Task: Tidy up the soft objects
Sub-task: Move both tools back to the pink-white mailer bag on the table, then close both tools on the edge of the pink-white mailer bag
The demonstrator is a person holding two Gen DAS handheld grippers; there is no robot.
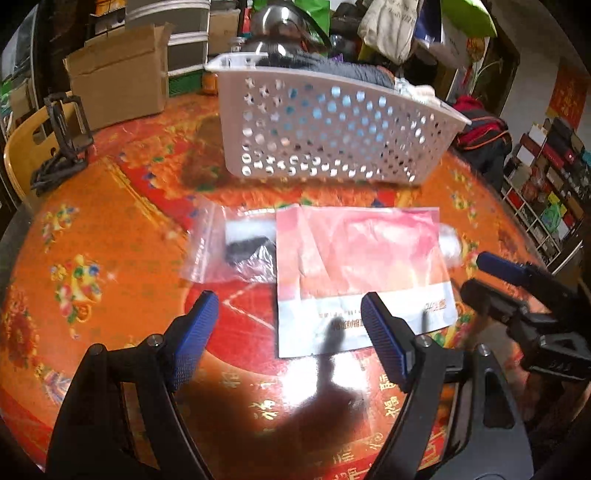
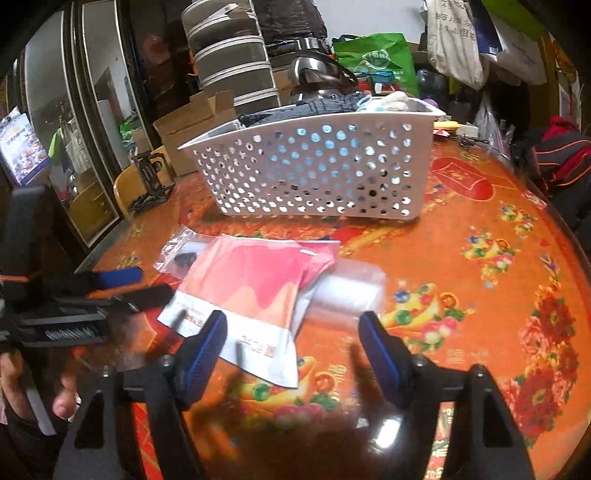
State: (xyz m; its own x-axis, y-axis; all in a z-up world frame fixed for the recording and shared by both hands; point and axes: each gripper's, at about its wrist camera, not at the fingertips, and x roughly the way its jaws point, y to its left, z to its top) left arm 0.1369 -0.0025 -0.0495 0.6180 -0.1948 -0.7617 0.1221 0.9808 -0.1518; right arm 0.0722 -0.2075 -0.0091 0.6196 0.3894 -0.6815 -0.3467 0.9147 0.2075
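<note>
A pink and white flat packet (image 1: 362, 266) (image 2: 255, 295) lies on the table in front of a white perforated basket (image 1: 332, 129) (image 2: 314, 166) that holds folded dark and light cloth. A clear zip bag with a black and white item (image 1: 240, 247) (image 2: 181, 254) lies left of the packet. A clear bag with something white (image 2: 347, 291) (image 1: 450, 243) pokes out at its right. My left gripper (image 1: 288, 332) is open and empty, just short of the packet. My right gripper (image 2: 295, 347) is open and empty over the packet's near corner.
The table has an orange-red patterned cover (image 1: 110, 258) (image 2: 480, 277). A cardboard box (image 1: 118, 85), a black stand (image 1: 66, 125), a wooden chair back (image 1: 18, 147) and a metal kettle (image 1: 284, 26) stand beyond. A red and black bag (image 2: 561, 155) lies at the right.
</note>
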